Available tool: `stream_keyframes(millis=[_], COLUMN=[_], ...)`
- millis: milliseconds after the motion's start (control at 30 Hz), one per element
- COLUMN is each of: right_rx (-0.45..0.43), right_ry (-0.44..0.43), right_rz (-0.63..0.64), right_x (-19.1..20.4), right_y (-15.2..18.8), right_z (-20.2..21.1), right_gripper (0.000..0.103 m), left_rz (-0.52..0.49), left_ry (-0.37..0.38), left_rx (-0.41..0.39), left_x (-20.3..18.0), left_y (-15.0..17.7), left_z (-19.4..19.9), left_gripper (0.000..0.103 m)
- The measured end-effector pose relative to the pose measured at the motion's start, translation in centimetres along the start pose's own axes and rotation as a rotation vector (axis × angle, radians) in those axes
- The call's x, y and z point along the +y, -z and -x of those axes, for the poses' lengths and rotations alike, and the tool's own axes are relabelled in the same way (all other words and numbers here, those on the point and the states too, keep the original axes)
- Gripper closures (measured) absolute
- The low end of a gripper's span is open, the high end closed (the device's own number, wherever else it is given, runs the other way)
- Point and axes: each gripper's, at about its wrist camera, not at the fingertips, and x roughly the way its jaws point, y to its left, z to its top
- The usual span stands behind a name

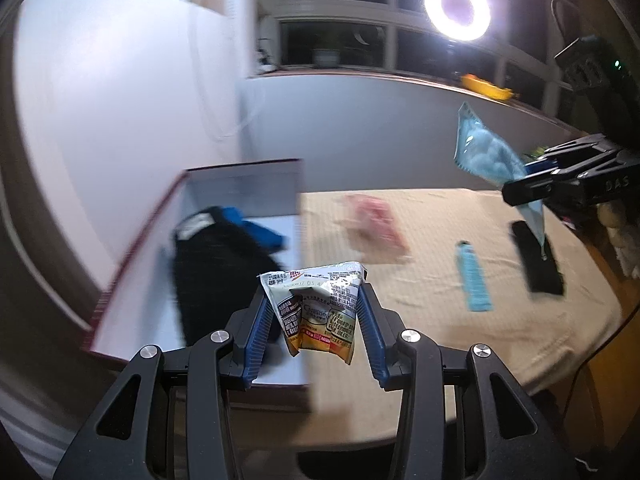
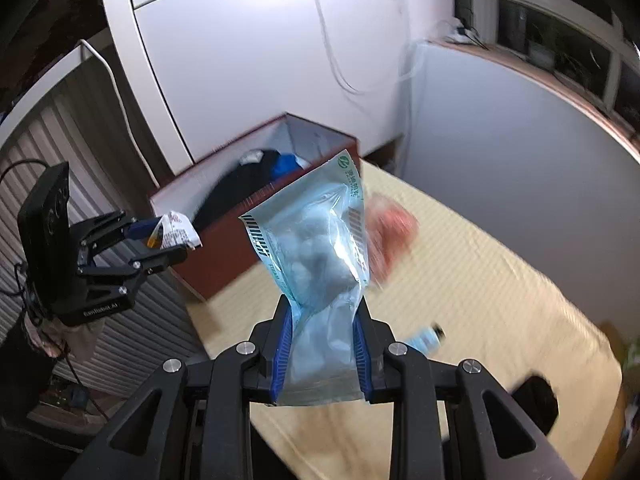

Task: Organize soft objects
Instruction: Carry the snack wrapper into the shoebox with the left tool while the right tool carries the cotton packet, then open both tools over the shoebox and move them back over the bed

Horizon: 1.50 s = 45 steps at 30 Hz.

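My left gripper (image 1: 314, 294) is shut on a small white snack packet (image 1: 316, 312) and holds it above the near corner of the red-walled box (image 1: 136, 240). The box holds a black and blue garment (image 1: 224, 256). My right gripper (image 2: 322, 308) is shut on a light-blue bag of cotton balls (image 2: 316, 240), raised above the table. In the left wrist view the same bag (image 1: 488, 152) hangs from the right gripper (image 1: 532, 188) at the right. In the right wrist view the left gripper (image 2: 160, 240) holds the packet (image 2: 176, 234) beside the box (image 2: 224, 256).
A beige cloth covers the table (image 1: 440, 320). On it lie a pink packet (image 1: 376, 224), a light-blue tube (image 1: 474, 280) and a black flat object (image 1: 538, 256). A bright ring light (image 1: 456, 10) stands behind. White walls and a window ledge lie beyond the box.
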Motion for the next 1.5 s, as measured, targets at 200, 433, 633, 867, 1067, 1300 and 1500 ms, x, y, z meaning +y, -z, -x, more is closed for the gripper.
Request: stream_keyframes(millis=[200, 433, 633, 867, 1067, 1300, 1500], right_rx=[0.017, 0.055, 0.045, 0.031, 0.047, 0.058, 0.03], right_ry=[-0.027, -0.024, -0.008, -0.008, -0.011, 0.017, 0.027], right_rz=[0.03, 0.031, 0.004, -0.028, -0.052, -0.047, -0.043], right_x=[2.5, 3.5, 3.4, 3.9, 4.3, 4.6, 4.7], right_y=[-5.2, -8.8, -12.3, -15.5, -16.8, -16.9, -16.6], right_z=[-4.3, -8.6, -11.4, -14.8, -17.5, -18.5, -17.6], right_gripper=[0.078, 0.078, 0.078, 0.078, 0.076, 0.047, 0.037], left_rz=[-0.002, 0.021, 0.014, 0.033, 0.042, 0.071, 0.084], left_ry=[-0.143, -0.206, -0.248, -0.257, -0.249, -0.234, -0.221], left_rx=[0.006, 0.028, 0.036, 0.046, 0.048, 0.044, 0.038], left_x=[4.0, 7.0, 7.8, 8.6, 8.9, 9.1, 8.9], left_y=[0.1, 0.3, 0.0, -0.1, -0.3, -0.3, -0.4], left_z=[-0.8, -2.2, -3.4, -4.4, -4.8, -4.9, -4.6], left_gripper=[0.062, 0.062, 0.062, 0.061, 0.059, 0.035, 0.035])
